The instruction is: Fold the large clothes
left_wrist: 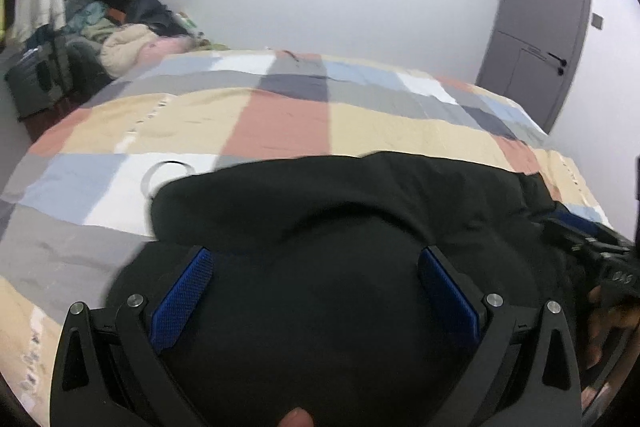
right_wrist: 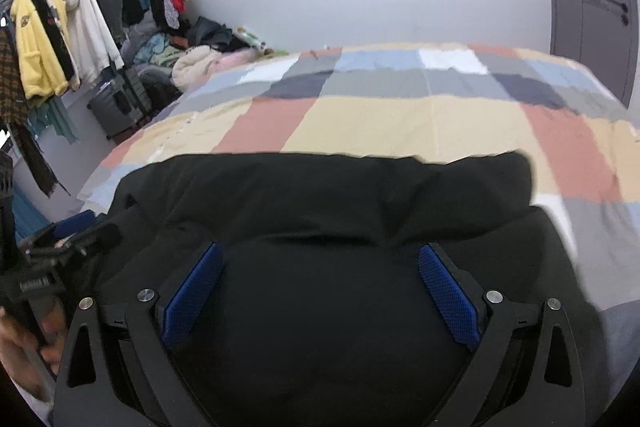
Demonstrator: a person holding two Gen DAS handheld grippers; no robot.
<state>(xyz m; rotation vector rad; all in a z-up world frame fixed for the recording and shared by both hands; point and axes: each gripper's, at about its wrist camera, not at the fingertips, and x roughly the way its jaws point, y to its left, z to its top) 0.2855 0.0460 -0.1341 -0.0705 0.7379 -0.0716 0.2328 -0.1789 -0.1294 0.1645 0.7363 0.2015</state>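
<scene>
A large black garment [left_wrist: 340, 211] lies bunched on the near part of a bed with a checked cover [left_wrist: 280, 115]. It also shows in the right wrist view [right_wrist: 328, 195]. My left gripper [left_wrist: 314, 259] is open, its blue pads [left_wrist: 184, 295] spread wide just over the cloth, holding nothing. My right gripper [right_wrist: 322, 257] is open too, its blue pads [right_wrist: 448, 291] apart over the same garment. The right gripper shows at the right edge of the left wrist view [left_wrist: 592, 251]. The left gripper shows at the left edge of the right wrist view [right_wrist: 60, 247].
The checked bed cover [right_wrist: 400, 115] stretches beyond the garment to the wall. A clothes rack [right_wrist: 60, 27] with hanging garments and a pile of clothes [right_wrist: 192, 59] stand at the left. A dark suitcase [right_wrist: 116, 103] is by the bed. A grey door [left_wrist: 536, 27] is at the right.
</scene>
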